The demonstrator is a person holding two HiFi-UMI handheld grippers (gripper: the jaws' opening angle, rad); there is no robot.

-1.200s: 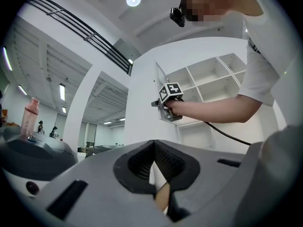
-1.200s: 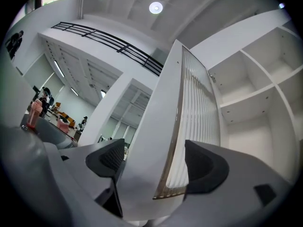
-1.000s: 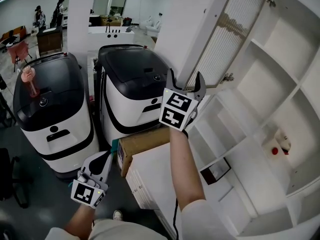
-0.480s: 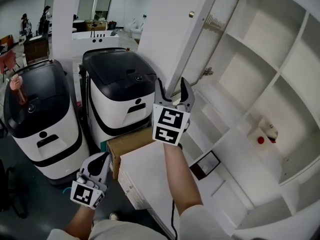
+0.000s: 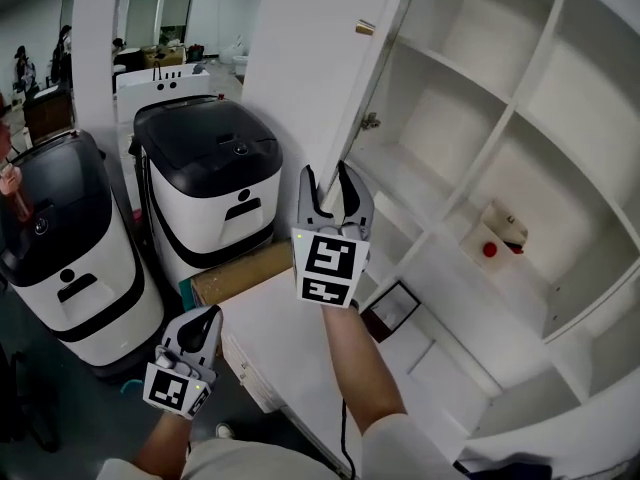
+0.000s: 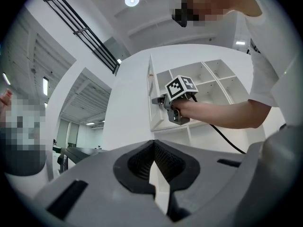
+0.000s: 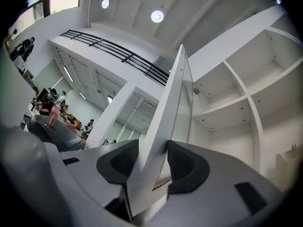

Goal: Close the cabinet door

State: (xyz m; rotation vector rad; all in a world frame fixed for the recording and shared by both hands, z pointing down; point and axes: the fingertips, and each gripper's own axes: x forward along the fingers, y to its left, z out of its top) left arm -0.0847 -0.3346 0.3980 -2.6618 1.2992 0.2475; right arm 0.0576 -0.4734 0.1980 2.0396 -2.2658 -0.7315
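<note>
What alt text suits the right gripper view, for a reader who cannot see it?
The right gripper, whose jaws have just been closing, grips the white cabinet door by its edge; white shelves stand open at right.

Large open lab or test hall rather than a home — high white ceiling with recessed round lights (image 7: pixel 157 16), a black railing (image 7: pixel 113 51) along an upper level, a broad white pillar (image 5: pixel 95 58) rising from a dark grey floor (image 5: pixel 95 418). Two bulky white machines with black lids (image 5: pixel 205 183) parked side by side, a cardboard box (image 5: pixel 240 273) next to them. Far back, people (image 5: pixel 66 53) standing about — shared workspace. Close by, a white cabinet (image 5: pixel 533 68) of open compartments.
</note>
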